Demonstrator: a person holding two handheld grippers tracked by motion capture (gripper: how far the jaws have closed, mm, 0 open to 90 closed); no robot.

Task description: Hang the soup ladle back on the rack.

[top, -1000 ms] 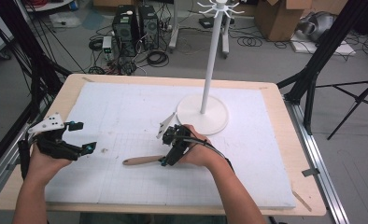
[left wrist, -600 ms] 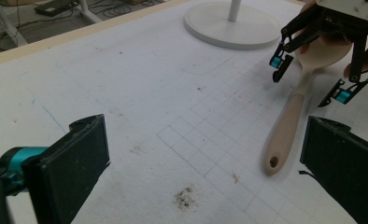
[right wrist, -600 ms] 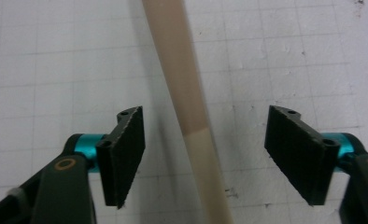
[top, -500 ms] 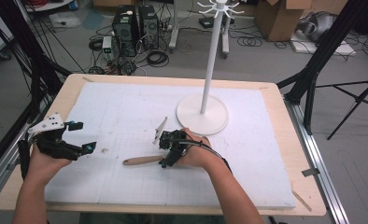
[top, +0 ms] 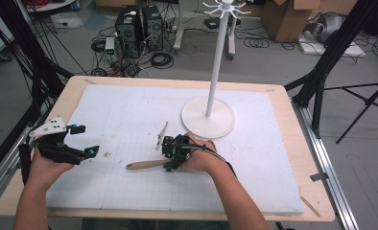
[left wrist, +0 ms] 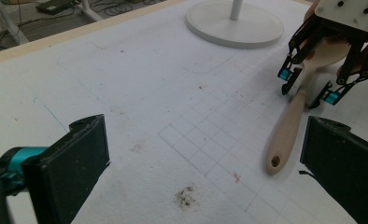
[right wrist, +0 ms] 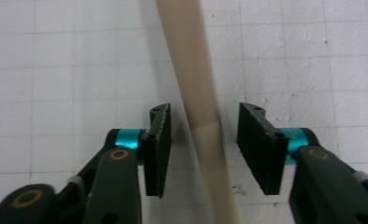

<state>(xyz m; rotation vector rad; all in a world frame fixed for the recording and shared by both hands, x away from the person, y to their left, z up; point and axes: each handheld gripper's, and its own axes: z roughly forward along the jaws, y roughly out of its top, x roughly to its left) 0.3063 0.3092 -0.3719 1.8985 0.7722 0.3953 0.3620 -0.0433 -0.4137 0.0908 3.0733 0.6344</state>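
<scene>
Straddling wooden spoon (right wrist: 198, 93), right tool (right wrist: 204, 140) open, untouching

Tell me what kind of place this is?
Probably a lab or workshop set up for recording. Computer towers and loose cables sit on the floor, cardboard boxes behind, and black stands surround the table.

Bright, even overhead light with soft, faint shadows on the white mat (top: 129, 110). Close-up spoon handle (right wrist: 196, 93) slightly blurred; high view soft, mildly grainy.
</scene>
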